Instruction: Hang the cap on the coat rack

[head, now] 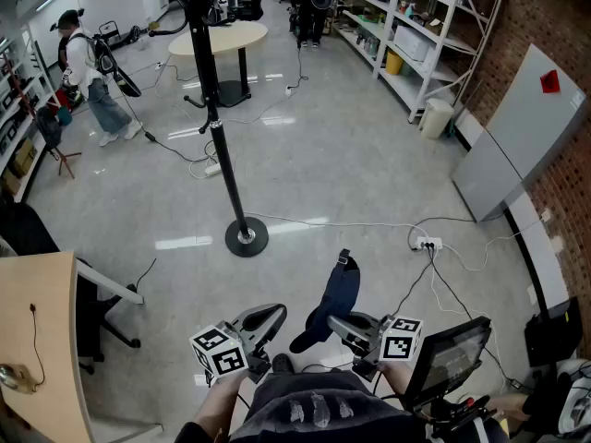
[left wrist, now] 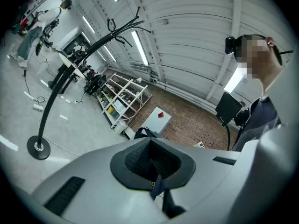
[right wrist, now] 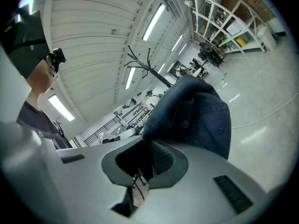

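Pinching the navy cap (head: 334, 295) in my right tool (head: 347, 327), left tool (head: 268, 320) clamped on its strap, apart from the coat rack (head: 213, 109).

Coat rack (head: 205, 63) top is clipped by the head view's upper edge, so its hooks barely show there. Cap (right wrist: 196, 120) rim disappears inside the right gripper (right wrist: 149, 161) jaws. In the left gripper view only a dark sliver (left wrist: 142, 133) shows past the left gripper (left wrist: 152, 164); can't tell whether those jaws pinch anything.
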Available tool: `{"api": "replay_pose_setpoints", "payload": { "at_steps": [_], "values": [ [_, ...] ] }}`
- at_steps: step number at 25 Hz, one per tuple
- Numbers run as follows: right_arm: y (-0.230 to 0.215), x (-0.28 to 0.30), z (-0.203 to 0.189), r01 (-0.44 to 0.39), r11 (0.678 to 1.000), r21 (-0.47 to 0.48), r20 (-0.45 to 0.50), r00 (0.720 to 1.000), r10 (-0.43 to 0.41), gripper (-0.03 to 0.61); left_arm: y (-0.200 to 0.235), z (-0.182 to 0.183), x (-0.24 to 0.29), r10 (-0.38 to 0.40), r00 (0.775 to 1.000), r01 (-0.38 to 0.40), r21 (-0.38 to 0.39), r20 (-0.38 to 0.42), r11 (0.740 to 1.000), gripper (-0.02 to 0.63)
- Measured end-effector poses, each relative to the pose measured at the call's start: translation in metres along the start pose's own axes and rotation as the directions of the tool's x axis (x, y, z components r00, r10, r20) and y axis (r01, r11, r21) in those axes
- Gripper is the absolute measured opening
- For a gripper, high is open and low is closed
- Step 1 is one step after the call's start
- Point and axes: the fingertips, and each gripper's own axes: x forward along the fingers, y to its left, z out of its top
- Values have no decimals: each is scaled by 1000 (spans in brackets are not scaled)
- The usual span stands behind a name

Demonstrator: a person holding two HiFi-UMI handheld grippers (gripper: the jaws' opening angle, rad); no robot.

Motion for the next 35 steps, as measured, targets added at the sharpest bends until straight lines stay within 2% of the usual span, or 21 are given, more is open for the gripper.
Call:
{"api": "replay_pose_setpoints", "payload": {
  "at_steps": [4, 7, 12, 16, 21, 25, 29, 33, 35],
  "values": [
    [9, -21, 7, -48, 999, -21, 13, 999, 49, 14, -16, -12, 12, 23, 999, -23, -19, 26, 1000, 6],
    [10, -49, 16, -65, 997, -35, 50, 997, 66, 14, -35, -23, 36, 2, 1000, -2, 8, 14, 1000, 6],
    [4, -103, 23, -51, 998, -44, 109, 992, 56, 14, -77, -36, 84, -43, 999, 44, 46, -19, 998, 6],
    [-4, -142, 23, -30, 999, -22, 156, 987, 33, 14, -100, -45, 105, -38, 998, 40, 59, -42, 997, 6],
    [-22, -183, 20, 5, 1000, 5, 176, 984, -6, 14, -106, -63, 124, 8, 999, -4, 77, -53, 997, 6],
    [-33, -201, 14, -2, 999, 36, 169, 986, -4, 14, -119, -71, 136, 32, 998, -26, 136, -47, 990, 6],
    [-34, -201, 19, -49, 997, 57, 155, 987, 40, 14, -134, -62, 135, 62, 998, -63, 195, 9, 979, 6],
    [-25, -177, 8, -125, 988, 92, 127, 985, 113, 14, -125, -71, 119, 136, 991, -135, 171, 8, 976, 6],
    [-20, -163, 7, -151, 985, 79, 93, 985, 143, 14, -118, -66, 110, 168, 985, -172, 157, 39, 973, 6]
  ]
}}
